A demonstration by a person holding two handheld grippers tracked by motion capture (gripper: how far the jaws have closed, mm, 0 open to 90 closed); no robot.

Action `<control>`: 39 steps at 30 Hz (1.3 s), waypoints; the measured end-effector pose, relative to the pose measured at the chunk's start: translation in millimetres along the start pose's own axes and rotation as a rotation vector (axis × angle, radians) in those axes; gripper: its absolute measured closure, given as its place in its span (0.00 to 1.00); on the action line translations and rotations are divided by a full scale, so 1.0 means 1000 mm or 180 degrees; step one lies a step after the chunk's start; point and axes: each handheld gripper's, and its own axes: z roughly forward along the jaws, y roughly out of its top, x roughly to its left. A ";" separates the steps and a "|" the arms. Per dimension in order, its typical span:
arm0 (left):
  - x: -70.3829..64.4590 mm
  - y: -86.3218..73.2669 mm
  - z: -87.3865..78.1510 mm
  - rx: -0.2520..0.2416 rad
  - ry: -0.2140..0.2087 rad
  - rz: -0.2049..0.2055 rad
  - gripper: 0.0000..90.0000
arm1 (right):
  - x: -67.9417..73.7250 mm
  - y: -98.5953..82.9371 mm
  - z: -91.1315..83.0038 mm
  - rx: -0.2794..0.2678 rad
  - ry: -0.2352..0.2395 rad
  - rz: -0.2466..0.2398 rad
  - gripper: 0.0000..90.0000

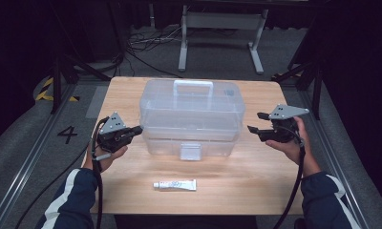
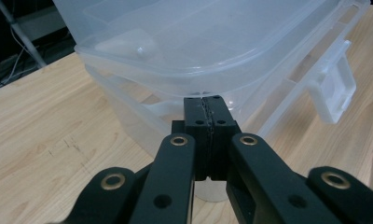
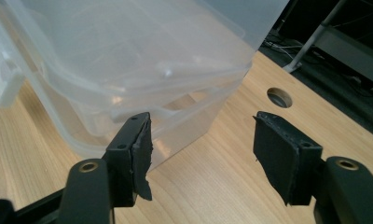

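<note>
On my left gripper [image 2: 208,100] the fingers [image 2: 196,112] are pressed flat together with nothing between them, their tips right at the left end of the clear storage box [image 2: 212,51], just under the rim of its lid. Whether they touch the plastic I cannot tell. On my right gripper [image 3: 201,140] the fingers [image 3: 135,149] stand wide apart and hold nothing; the near one sits just in front of the box's right end wall, the other hangs over bare desk [image 3: 212,186].

The left gripper view gives me the front latch [image 2: 336,93] of the box, hanging off to the side, and a sliver of a white tube at the frame's right edge. The right gripper view gives me a round hole [image 3: 279,97] in the desk beyond the box's corner, which I can't pick out from above.

From the high view I get the layout: the box [image 1: 191,117] sits in the middle of the desk with its lid on and handle [image 1: 193,86] on top, my left gripper [image 1: 117,133] close against its left end, my right gripper [image 1: 275,126] near its right end. The tube [image 1: 175,184] lies alone near the front edge, well apart from both.

The box's walls are cloudy, so I cannot make out its contents from any angle.
</note>
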 end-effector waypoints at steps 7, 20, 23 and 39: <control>0.000 0.001 0.000 0.0001 0.0006 0.0013 1.00 | 0.007 -0.009 0.013 -0.0058 0.0122 -0.0026 0.42; 0.000 0.002 -0.001 -0.0009 -0.0004 0.0021 1.00 | 0.015 -0.008 0.026 -0.0229 0.0035 -0.0106 0.50; 0.000 0.003 -0.001 -0.0009 -0.0005 0.0022 1.00 | 0.014 -0.008 0.026 -0.0290 0.0008 -0.0093 0.51; -0.001 0.004 -0.002 -0.0050 -0.0007 0.0036 0.98 | 0.020 -0.009 0.023 -0.0490 -0.0111 -0.0251 0.61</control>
